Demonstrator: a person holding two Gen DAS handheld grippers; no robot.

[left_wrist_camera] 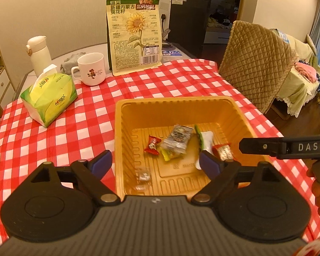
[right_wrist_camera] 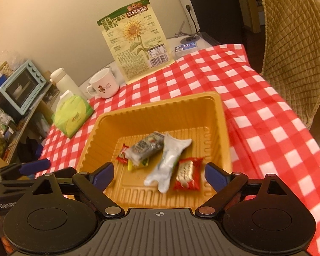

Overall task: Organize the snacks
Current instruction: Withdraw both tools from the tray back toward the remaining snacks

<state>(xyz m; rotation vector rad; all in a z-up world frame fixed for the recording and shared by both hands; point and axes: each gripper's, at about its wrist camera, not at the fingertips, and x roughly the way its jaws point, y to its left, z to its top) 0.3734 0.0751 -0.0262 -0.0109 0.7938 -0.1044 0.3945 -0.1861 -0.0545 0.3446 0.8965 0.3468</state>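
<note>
I'm hovering both the left gripper (left_wrist_camera: 154,162) and right gripper (right_wrist_camera: 159,176) over the yellow tray (right_wrist_camera: 160,108), jaws spread, nothing held. Wrapped snacks (right_wrist_camera: 166,162) are lying inside it: light, crinkly, probably slippery; I'm favouring pinching wrapper ends.

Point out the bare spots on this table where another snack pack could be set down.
Free: the checked cloth between the tissue pack and the yellow tray; also the cloth between the tray and the sunflower seed bag. Crowded: the tray floor, covered mid-way with wrapped snacks, and the corner by the mug.
</note>
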